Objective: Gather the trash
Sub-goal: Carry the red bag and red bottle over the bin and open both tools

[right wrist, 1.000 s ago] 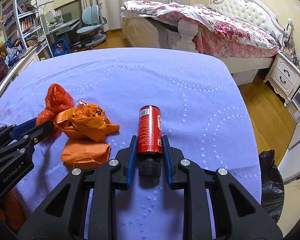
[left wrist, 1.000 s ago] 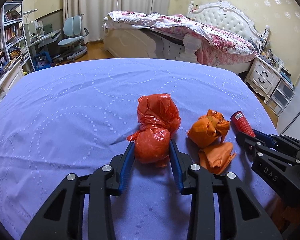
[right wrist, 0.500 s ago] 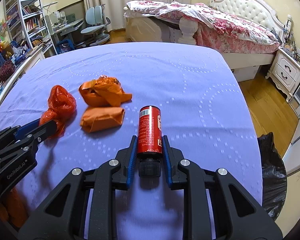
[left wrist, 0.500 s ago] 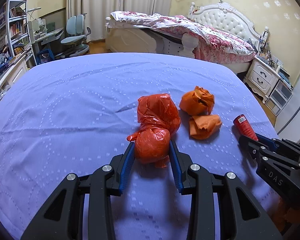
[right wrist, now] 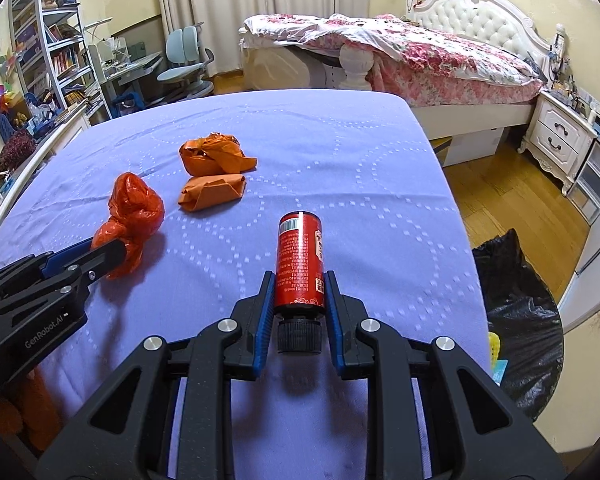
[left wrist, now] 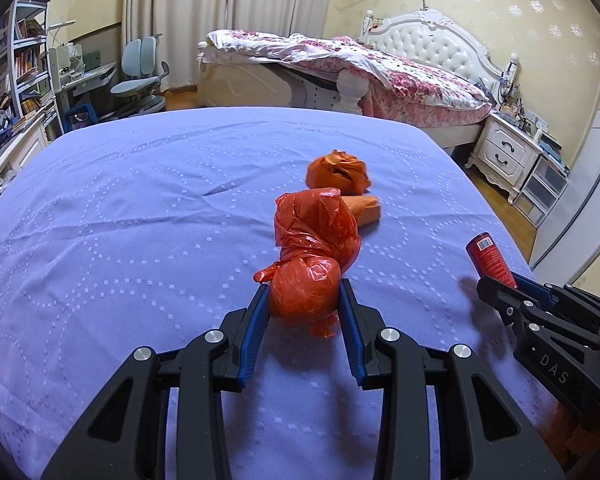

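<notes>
My right gripper [right wrist: 299,294] clamps the red cylindrical bottle [right wrist: 300,260], long axis pointing away, nearest the black plastic trash bag [right wrist: 516,320] low at right off the purple bedspread [right wrist: 340,152]; my left gripper [left wrist: 303,300] pinches the knotted red plastic bag [left wrist: 312,256].

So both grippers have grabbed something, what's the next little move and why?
Probably swing the right gripper rightward, over the black trash bag on the floor beside the purple table. It is already shut on the red bottle, and the left gripper is shut on the red plastic bag, so carrying comes next.
</notes>
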### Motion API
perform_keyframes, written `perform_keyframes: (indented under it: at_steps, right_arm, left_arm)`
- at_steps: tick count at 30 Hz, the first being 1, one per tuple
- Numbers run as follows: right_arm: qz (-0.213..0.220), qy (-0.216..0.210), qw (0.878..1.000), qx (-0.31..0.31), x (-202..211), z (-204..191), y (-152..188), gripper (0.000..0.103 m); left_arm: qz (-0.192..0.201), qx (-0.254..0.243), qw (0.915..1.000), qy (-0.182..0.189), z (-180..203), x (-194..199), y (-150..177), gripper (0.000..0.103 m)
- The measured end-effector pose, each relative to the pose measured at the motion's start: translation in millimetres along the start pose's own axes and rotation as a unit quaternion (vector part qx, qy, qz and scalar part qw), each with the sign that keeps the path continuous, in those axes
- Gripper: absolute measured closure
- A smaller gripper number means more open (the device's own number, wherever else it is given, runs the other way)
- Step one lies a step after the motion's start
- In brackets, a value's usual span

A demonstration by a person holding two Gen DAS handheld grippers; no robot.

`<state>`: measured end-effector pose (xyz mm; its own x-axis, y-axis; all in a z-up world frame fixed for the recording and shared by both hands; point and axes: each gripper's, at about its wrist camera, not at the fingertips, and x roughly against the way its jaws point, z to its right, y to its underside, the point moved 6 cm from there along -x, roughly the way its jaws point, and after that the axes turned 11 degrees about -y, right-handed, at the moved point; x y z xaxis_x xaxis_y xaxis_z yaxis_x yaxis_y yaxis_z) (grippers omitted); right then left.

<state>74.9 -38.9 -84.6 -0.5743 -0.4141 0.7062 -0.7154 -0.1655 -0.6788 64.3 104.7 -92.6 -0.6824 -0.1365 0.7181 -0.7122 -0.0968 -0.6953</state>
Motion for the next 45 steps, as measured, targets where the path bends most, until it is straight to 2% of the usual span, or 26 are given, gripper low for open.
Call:
perform_keyframes:
  at_steps: [13, 22, 32, 45]
  right_arm:
    - [0.033, 0.026, 0.999, -0.022, 38.7, 26.7, 13.4, 0.08]
    - [0.053, 0.065, 0.996, -0.039, 61.8, 58.6, 17.4, 0.08]
    - [0.07, 0.118, 0.987, -0.084, 84.5, 117.4, 24.7, 0.08]
    - [0.074, 0.155, 0.978, -0.122, 96.8, 173.7, 40.3, 0.08]
  left_arm:
    - [0.027, -0.04, 0.9986, 0.023, 45.5, 20.7, 3.8, 0.066]
    - [0.041, -0.071, 0.9953, 0.052, 92.0, 27.1, -2.2, 0.066]
    - [0.059, -0.115, 0.9875, 0.09, 152.9, 32.9, -8.9, 0.066]
    - [0.046, -0.159, 0.9792, 0.117, 218.0, 21.2, -7.7, 0.066]
